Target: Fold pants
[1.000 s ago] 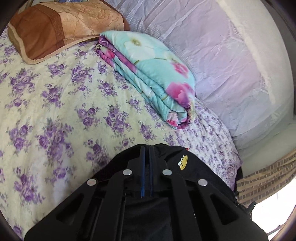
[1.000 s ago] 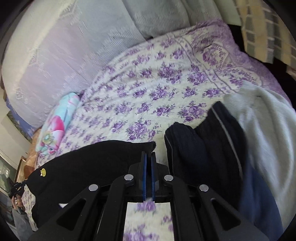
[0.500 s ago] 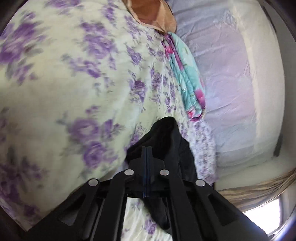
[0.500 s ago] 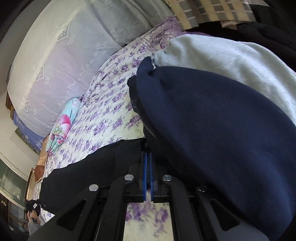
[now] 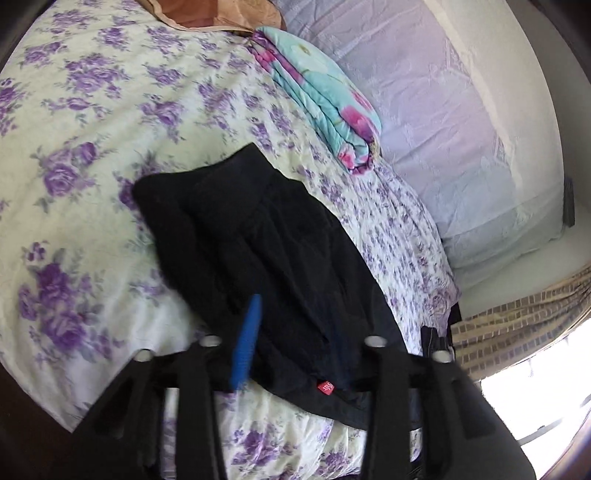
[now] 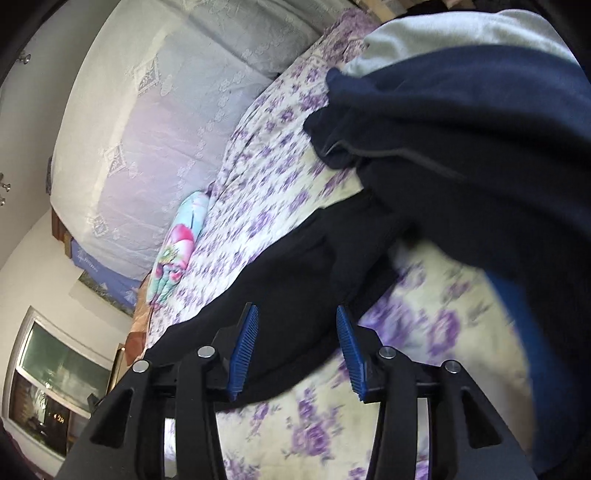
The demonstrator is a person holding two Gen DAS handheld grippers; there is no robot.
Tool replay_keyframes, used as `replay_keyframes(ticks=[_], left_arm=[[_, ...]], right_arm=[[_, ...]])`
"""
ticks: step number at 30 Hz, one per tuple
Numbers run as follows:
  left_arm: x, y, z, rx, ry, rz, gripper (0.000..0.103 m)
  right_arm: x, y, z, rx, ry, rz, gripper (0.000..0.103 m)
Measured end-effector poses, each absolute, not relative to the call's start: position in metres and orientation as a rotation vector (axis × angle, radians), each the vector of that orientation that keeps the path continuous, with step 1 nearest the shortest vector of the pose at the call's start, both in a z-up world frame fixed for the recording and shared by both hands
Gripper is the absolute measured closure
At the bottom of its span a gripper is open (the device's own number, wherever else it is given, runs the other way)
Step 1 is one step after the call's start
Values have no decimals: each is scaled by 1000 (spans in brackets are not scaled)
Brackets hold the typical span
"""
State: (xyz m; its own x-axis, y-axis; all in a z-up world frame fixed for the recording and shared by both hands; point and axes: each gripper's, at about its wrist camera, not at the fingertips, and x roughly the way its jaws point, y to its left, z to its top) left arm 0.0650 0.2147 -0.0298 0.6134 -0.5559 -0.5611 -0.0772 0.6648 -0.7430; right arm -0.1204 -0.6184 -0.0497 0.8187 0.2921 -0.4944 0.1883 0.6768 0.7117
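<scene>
The black pants (image 5: 266,251) lie folded over on the purple-flowered bedsheet (image 5: 74,155), with a small red tag (image 5: 325,387) near the front edge. My left gripper (image 5: 291,332) is open just above the pants, holding nothing. In the right wrist view the pants (image 6: 295,280) stretch across the sheet under my right gripper (image 6: 297,347), which is open and empty with its blue pads apart.
A folded turquoise floral blanket (image 5: 325,99) and a brown pillow (image 5: 214,14) lie at the bed's head. A pile of navy and grey clothes (image 6: 480,122) sits right of the pants. A white lace curtain (image 6: 166,122) runs along the far side.
Both grippers were shut on the pants and have opened, releasing them. The pants now lie folded on the sheet and both grippers have drawn back slightly.
</scene>
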Motion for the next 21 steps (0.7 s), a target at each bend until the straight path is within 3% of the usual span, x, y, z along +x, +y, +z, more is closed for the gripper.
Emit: replay_keyframes(ticks=[13,15,17,21], left_arm=[[92,237,-48,-904,903,-168,57],[95,236,-48,-891,899,-167,63],[95,238,-46,-870,884,-150,89],[91,253,-50,-949,861,-192,94]], right_arm=[[-124,-604,-49,867,630,77,53],[-125,-603,-49,867,633,73,53],[-124,-605,-49,869,635,66,53],[-127,-611,-52,886,650,27,53]])
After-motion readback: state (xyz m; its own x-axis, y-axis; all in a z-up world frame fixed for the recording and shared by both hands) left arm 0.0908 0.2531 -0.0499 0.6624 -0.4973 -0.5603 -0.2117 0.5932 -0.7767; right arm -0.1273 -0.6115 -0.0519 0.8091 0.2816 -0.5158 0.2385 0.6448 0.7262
